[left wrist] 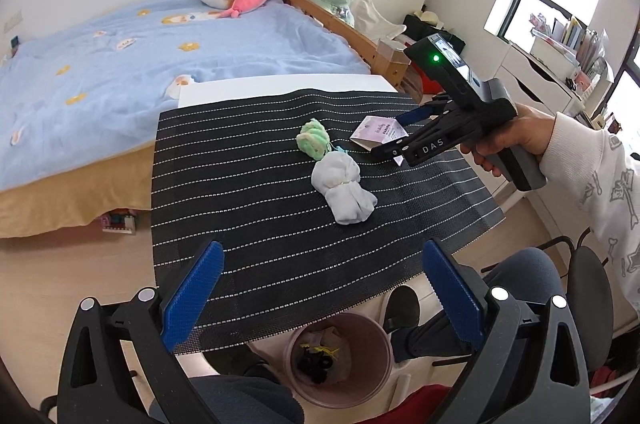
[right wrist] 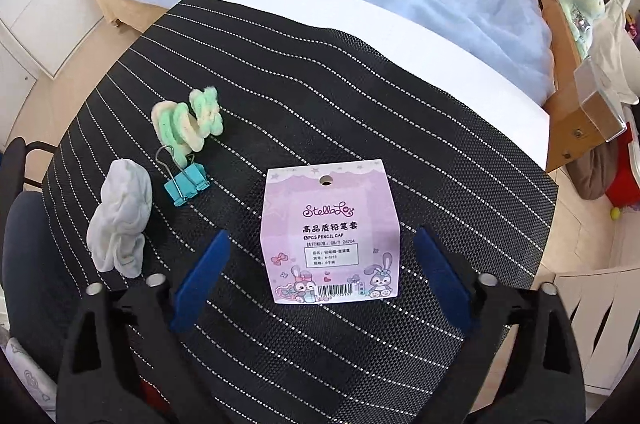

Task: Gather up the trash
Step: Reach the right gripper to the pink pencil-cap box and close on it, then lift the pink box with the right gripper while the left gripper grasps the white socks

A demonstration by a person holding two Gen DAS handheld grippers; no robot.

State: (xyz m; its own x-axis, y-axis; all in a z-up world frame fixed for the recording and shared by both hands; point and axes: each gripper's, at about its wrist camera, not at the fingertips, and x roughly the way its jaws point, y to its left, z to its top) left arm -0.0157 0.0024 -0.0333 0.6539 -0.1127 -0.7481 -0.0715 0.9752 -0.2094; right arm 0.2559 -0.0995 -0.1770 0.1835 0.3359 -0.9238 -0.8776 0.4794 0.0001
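Note:
A pink pencil-cap package card [right wrist: 330, 236] lies on the black striped mat [right wrist: 360, 95]; it also shows in the left wrist view [left wrist: 378, 132]. My right gripper [right wrist: 322, 282] is open, its blue fingers on either side of the card's near end, just above the mat; in the left wrist view it [left wrist: 394, 133] hovers at the card. A crumpled white tissue wad [left wrist: 342, 189] [right wrist: 118, 220], a green-and-cream fuzzy scrunchie [left wrist: 313, 138] [right wrist: 188, 125] and a teal binder clip [right wrist: 186, 183] lie left of the card. My left gripper [left wrist: 320, 290] is open and empty over the mat's near edge.
A pink trash bin [left wrist: 338, 360] with trash inside stands on the floor below the mat's near edge, by the person's knees. A bed with a blue blanket [left wrist: 120, 63] lies beyond the table. White drawers [left wrist: 536, 79] and a chair [left wrist: 588, 264] are to the right.

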